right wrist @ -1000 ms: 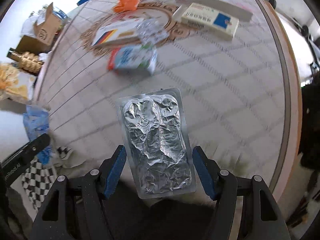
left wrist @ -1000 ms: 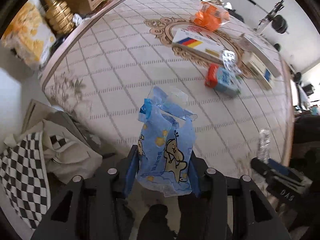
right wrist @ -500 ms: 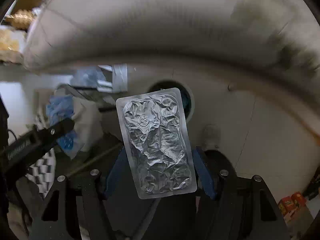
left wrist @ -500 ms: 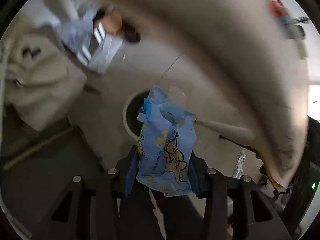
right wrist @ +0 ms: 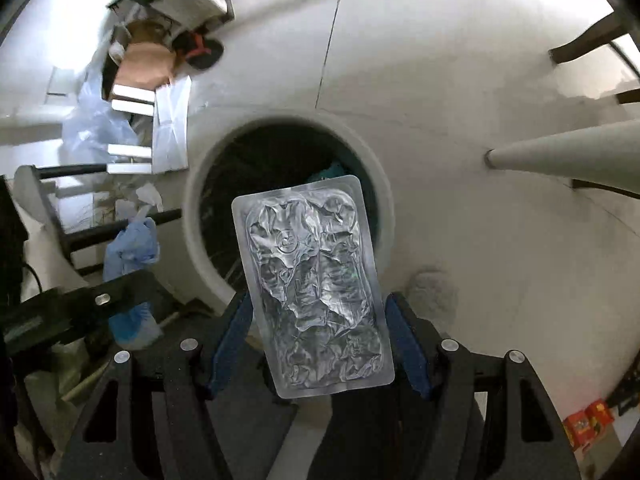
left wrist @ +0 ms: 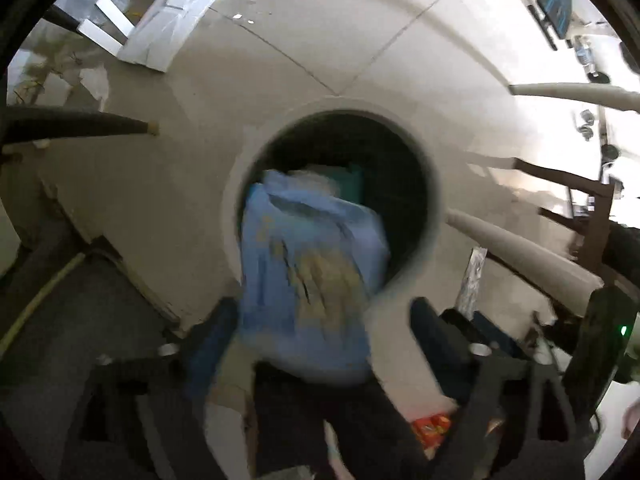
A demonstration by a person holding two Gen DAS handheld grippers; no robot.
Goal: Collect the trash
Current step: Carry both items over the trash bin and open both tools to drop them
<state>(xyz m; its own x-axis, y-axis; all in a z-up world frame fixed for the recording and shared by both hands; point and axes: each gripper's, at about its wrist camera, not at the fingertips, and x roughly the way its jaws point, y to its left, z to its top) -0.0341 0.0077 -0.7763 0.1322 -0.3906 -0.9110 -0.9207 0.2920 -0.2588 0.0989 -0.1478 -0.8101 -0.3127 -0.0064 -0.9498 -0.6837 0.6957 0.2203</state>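
The left wrist view alone showed the left gripper with fingers just spread wide, the blurred pale-blue printed plastic wrapper seemingly loose between them above the round white trash bin. In the right view, the right gripper clamped the crinkled silver foil blister pack upright over the bin's dark opening.

no legible text, seemingly
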